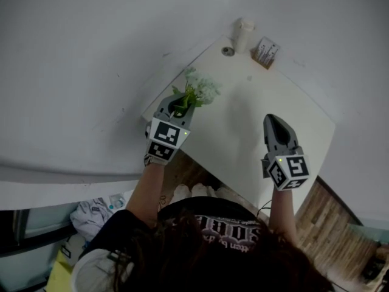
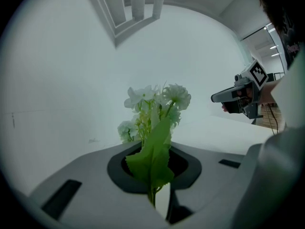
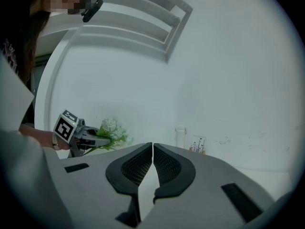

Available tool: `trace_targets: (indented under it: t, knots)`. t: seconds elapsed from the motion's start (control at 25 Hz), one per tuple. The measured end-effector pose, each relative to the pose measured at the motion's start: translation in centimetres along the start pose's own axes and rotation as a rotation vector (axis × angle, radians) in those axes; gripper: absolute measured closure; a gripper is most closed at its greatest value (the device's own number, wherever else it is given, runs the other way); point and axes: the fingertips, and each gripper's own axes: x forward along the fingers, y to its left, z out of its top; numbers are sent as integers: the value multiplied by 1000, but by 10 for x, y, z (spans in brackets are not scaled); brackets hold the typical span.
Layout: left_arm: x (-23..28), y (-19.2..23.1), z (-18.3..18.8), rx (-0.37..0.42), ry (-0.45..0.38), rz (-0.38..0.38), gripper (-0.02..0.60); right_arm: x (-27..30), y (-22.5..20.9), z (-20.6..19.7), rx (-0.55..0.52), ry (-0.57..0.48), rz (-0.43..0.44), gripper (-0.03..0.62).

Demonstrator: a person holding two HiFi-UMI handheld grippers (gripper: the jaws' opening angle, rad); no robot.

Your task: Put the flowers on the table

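A bunch of white flowers (image 1: 202,89) with green leaves is clamped by its stems in my left gripper (image 1: 180,105), which is shut on it over the left corner of the white table (image 1: 255,120). In the left gripper view the flowers (image 2: 155,109) stick up out of the jaws, a big leaf (image 2: 153,159) in front. My right gripper (image 1: 276,126) hovers over the table's near right part, jaws closed with nothing between them. The right gripper view shows its pads (image 3: 164,165) touching and the left gripper with the flowers (image 3: 112,130) at the left.
At the table's far corner stand a white cylinder (image 1: 243,34), a small round object (image 1: 228,51) and a holder with a printed card (image 1: 265,52). White walls enclose the table's far sides. Wooden floor (image 1: 322,224) lies to the right, clutter (image 1: 91,215) to the lower left.
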Motion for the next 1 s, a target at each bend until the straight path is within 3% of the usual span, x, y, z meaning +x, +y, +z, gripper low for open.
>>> trace_targets:
  t: [0.44, 0.8, 1.0]
  knots:
    - [50, 50, -31, 32, 38, 39, 531, 9, -25, -2, -20, 23, -24, 562]
    - [94, 69, -78, 38, 123, 16, 529, 7, -42, -8, -39, 61, -79, 562]
    - [106, 65, -108, 0, 172, 2, 529, 3, -52, -13, -31, 77, -121, 562]
